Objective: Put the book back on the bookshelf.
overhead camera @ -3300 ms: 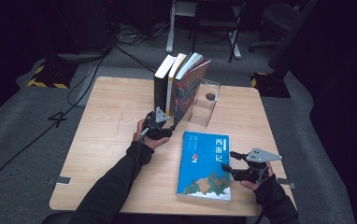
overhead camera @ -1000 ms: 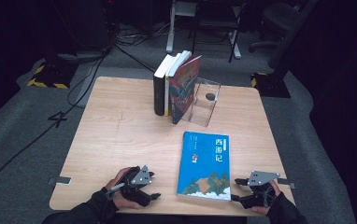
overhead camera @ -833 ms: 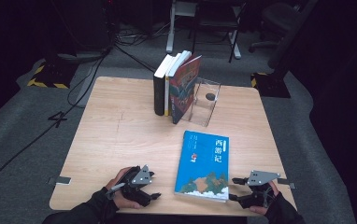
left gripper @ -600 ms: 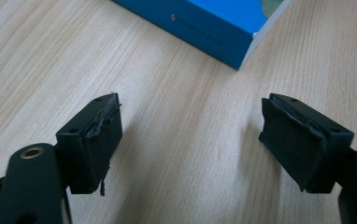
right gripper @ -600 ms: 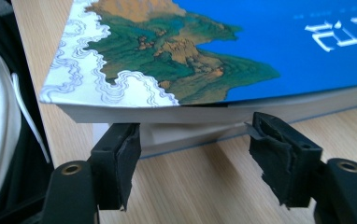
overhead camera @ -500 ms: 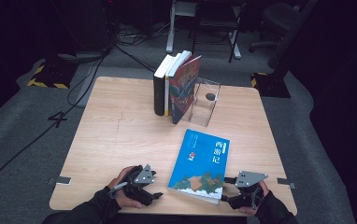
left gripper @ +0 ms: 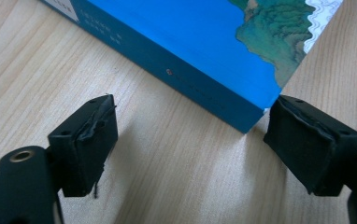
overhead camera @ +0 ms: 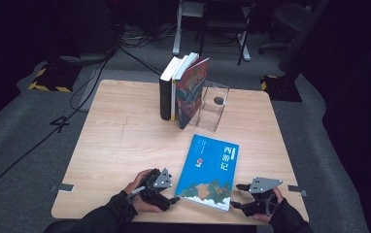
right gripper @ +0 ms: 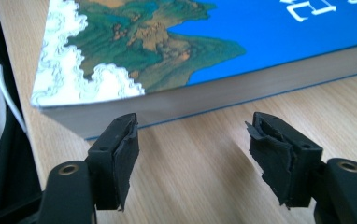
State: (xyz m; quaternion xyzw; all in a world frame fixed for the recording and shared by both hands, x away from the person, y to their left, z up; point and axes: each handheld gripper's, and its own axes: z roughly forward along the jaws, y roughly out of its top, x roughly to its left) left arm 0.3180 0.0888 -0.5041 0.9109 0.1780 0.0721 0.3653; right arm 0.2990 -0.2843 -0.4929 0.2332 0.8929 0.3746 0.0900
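Observation:
A blue book [overhead camera: 210, 171] with a landscape picture and white characters lies flat on the wooden table [overhead camera: 120, 141], its near end skewed to the left. My left gripper [overhead camera: 170, 198] rests low at the book's near left corner. In the left gripper view its jaws [left gripper: 190, 119] stand open and have just been opening; the blue spine [left gripper: 200, 86] runs across ahead, its corner close to the right-hand jaw. My right gripper [overhead camera: 238, 198] sits at the near right corner, open. Its jaws [right gripper: 195, 135] face the book's page edge [right gripper: 242, 91], apart from it.
Three books [overhead camera: 181, 90] stand upright at the back of the table, leaning against a clear plastic bookend [overhead camera: 213, 106]. The table's front edge [overhead camera: 193, 221] runs just under both hands. Cables and chair legs lie on the floor beyond.
The blue book has turned, its near end swung left. My left gripper has slid right to the book's corner and its jaws have widened. The right gripper has shifted slightly left.

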